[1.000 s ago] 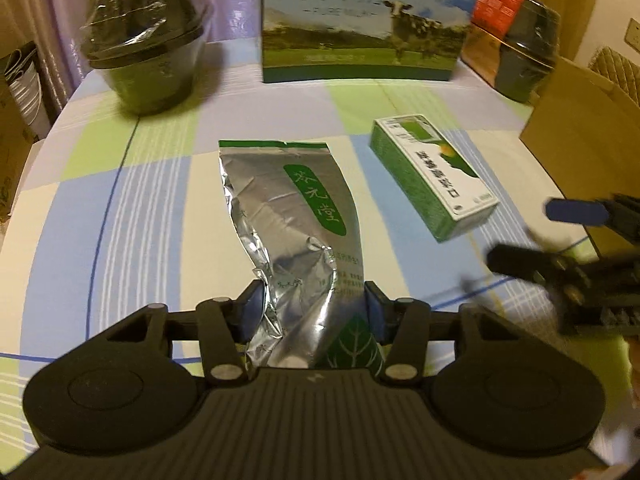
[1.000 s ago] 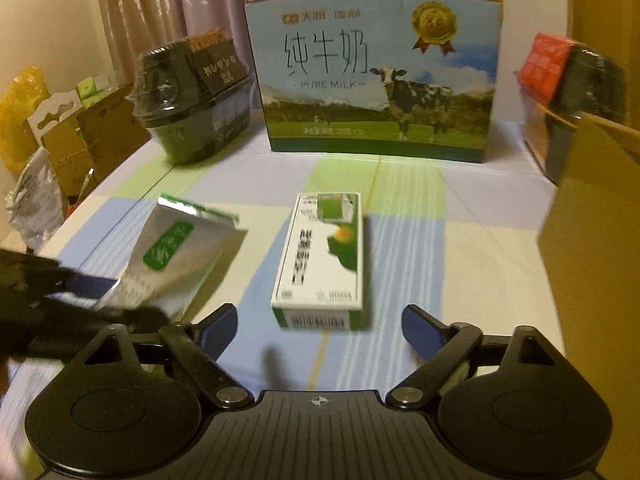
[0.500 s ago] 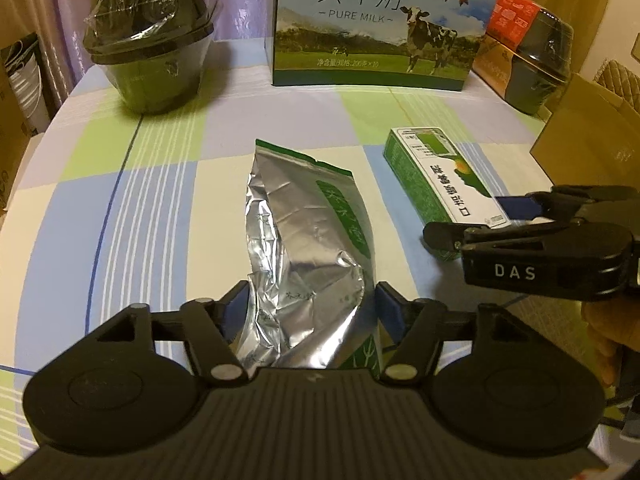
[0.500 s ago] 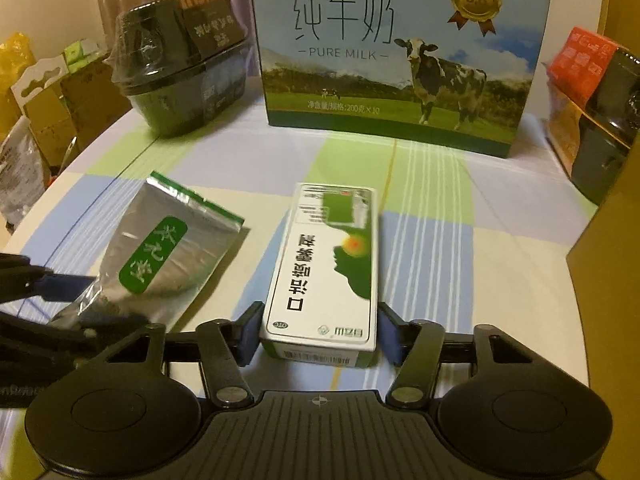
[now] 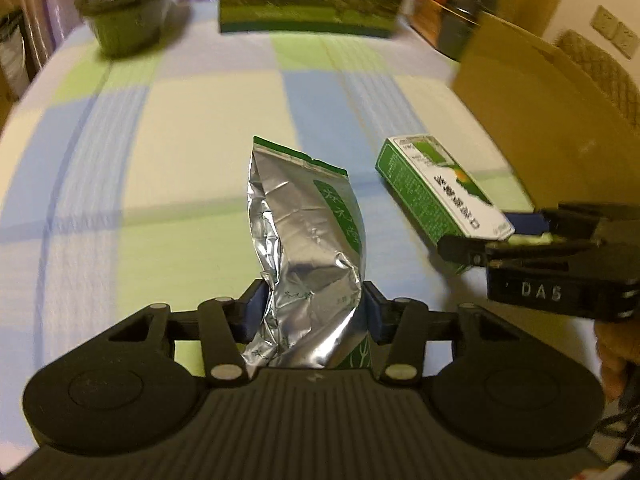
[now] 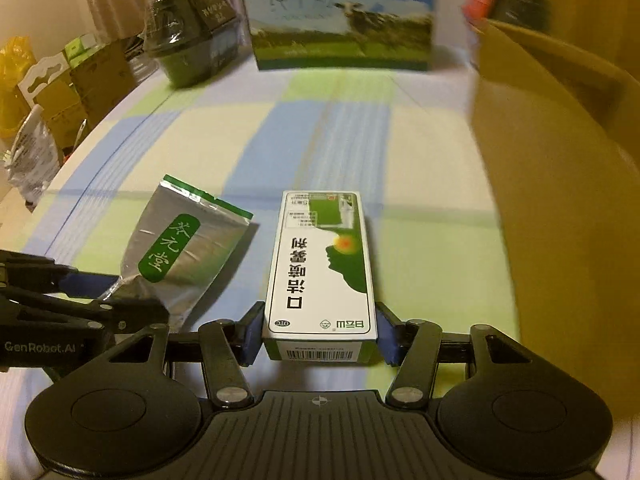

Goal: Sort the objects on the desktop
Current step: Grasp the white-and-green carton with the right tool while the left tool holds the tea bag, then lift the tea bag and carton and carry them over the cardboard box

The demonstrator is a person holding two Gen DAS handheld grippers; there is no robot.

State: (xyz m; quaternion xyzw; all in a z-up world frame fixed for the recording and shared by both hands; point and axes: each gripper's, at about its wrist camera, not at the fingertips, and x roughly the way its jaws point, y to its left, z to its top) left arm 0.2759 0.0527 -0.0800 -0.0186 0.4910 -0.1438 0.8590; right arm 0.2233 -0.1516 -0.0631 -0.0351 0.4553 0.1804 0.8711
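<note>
My left gripper (image 5: pixel 312 312) is shut on the lower end of a crinkled silver foil pouch (image 5: pixel 308 236) with a green label, held above the checked tablecloth. The pouch also shows in the right wrist view (image 6: pixel 184 252), with the left gripper (image 6: pixel 116 296) at its near end. My right gripper (image 6: pixel 320 334) is shut on the near end of a white and green carton (image 6: pixel 322 272), lifted off the table. In the left wrist view the carton (image 5: pixel 436 188) sticks out from the right gripper (image 5: pixel 492 236).
A brown cardboard box (image 5: pixel 532 108) stands at the right; its wall (image 6: pixel 552 184) is close beside the carton. At the back stand a milk gift box (image 6: pixel 340 16), a wrapped dark bowl-shaped package (image 5: pixel 124 12) and a red and black package (image 5: pixel 456 4). Clutter lies off the table's left edge.
Both grippers have closed on their objects and lifted them off the table. The right gripper moved forward onto the carton one second ago. The view now tilts and blurs with motion.
</note>
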